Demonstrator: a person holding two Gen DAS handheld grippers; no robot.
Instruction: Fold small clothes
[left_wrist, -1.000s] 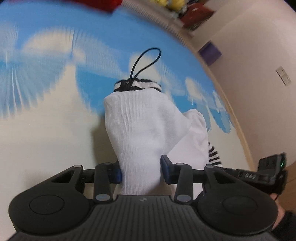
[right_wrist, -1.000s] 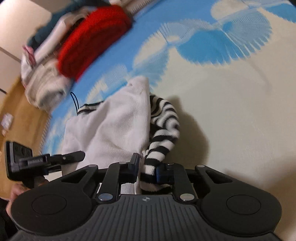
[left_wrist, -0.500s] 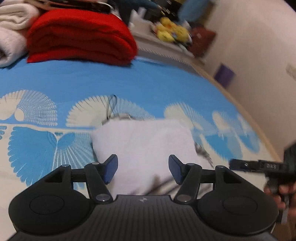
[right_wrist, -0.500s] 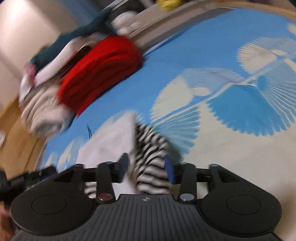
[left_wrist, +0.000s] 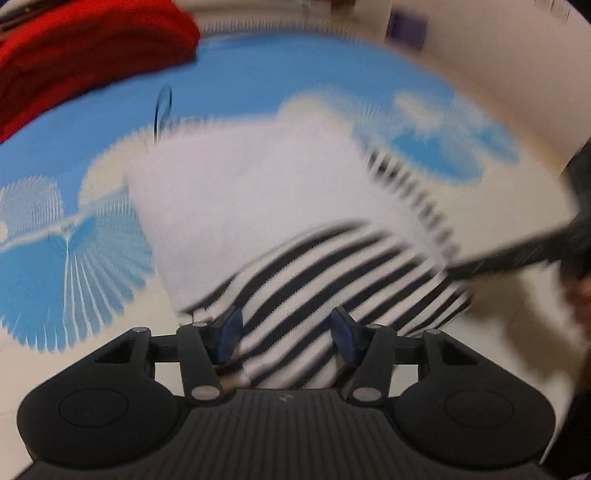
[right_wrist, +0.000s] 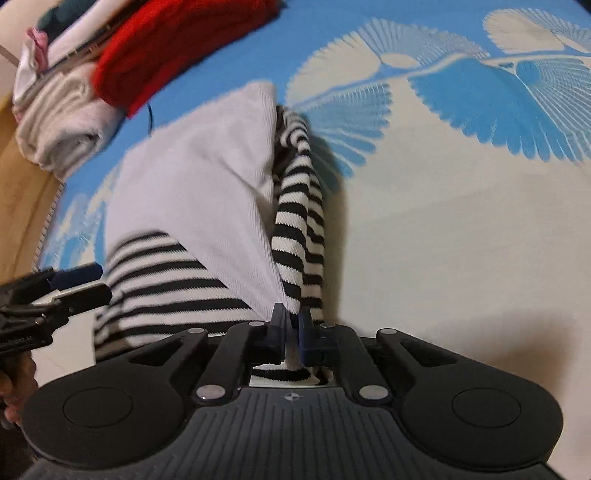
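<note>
Pinching the garment (right_wrist: 192, 206) hem, our right gripper (right_wrist: 293, 328) has just snapped closed on fabric at its near edge, while our left gripper (left_wrist: 286, 334), jaws apart, straddles the striped sleeve (left_wrist: 332, 280); the garment stretches away from both across the bedspread (right_wrist: 461, 221).

Even warm indoor light. Left wrist view heavily motion-blurred throughout; right wrist view sharp near, blurred far left. Soft shadows fall right. Fisheye bends edges.
</note>
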